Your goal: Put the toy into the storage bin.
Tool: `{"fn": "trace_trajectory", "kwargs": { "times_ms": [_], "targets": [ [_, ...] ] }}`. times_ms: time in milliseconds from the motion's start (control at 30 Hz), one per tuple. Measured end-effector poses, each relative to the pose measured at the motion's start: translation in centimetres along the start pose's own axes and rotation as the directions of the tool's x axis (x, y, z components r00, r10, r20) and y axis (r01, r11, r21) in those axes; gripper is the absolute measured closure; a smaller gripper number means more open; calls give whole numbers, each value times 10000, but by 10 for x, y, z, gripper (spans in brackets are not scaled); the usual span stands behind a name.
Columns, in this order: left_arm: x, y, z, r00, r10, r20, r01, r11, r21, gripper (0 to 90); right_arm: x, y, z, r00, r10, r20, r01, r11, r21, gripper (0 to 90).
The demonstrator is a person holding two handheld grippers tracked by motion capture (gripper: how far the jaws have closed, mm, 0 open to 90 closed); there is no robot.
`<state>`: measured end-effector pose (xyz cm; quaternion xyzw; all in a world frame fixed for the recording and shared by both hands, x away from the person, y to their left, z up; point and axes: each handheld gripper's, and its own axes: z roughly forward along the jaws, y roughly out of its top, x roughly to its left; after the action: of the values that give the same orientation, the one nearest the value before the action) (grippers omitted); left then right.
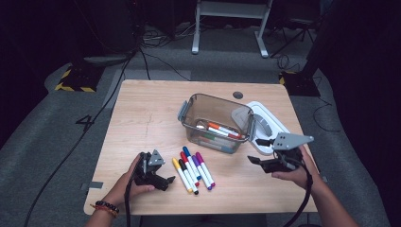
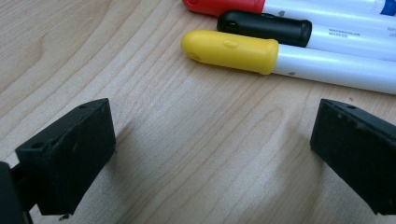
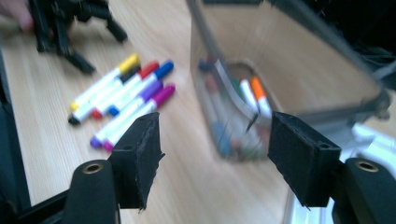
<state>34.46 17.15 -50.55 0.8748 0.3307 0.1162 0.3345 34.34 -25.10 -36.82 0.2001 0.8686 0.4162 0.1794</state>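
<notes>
Several markers lie side by side on the wooden table, capped yellow, black, red, blue, purple and magenta. My left gripper rests on the table just left of them, open and empty. Its own view puts the yellow cap, black cap and red cap just beyond the spread jaws of the left gripper. A clear plastic box holds more markers, one orange. My right gripper hovers open and empty right of the box, facing the loose markers.
A white and grey lid lies on the table right of the box, under the right gripper. A round cable hole sits near the far edge. The left gripper is at the top left of the right gripper view.
</notes>
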Motion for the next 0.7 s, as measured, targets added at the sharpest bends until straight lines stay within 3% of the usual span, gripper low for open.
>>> {"fn": "trace_trajectory", "kwargs": {
  "times_ms": [133,267,333,500,700],
  "targets": [
    [0,0,0,10000,8,-15,-8,10000,-9,4,18,-24,18,9993,8,-382,2,9996,265,350],
    [0,0,0,10000,5,-8,-5,10000,-4,4,32,-34,47,9958,-39,-914,94,9982,597,356],
    [0,0,0,10000,-1,-8,1,10000,-6,4,38,-33,64,9928,-27,-1195,115,9972,734,360],
    [0,0,0,10000,3,-6,-3,10000,-3,4,54,-16,111,9869,-625,-1487,748,9941,786,380],
    [0,0,0,10000,4,-8,-4,10000,-4,4,58,-2,154,9854,-676,-1563,819,9929,868,411]
  ]
}}
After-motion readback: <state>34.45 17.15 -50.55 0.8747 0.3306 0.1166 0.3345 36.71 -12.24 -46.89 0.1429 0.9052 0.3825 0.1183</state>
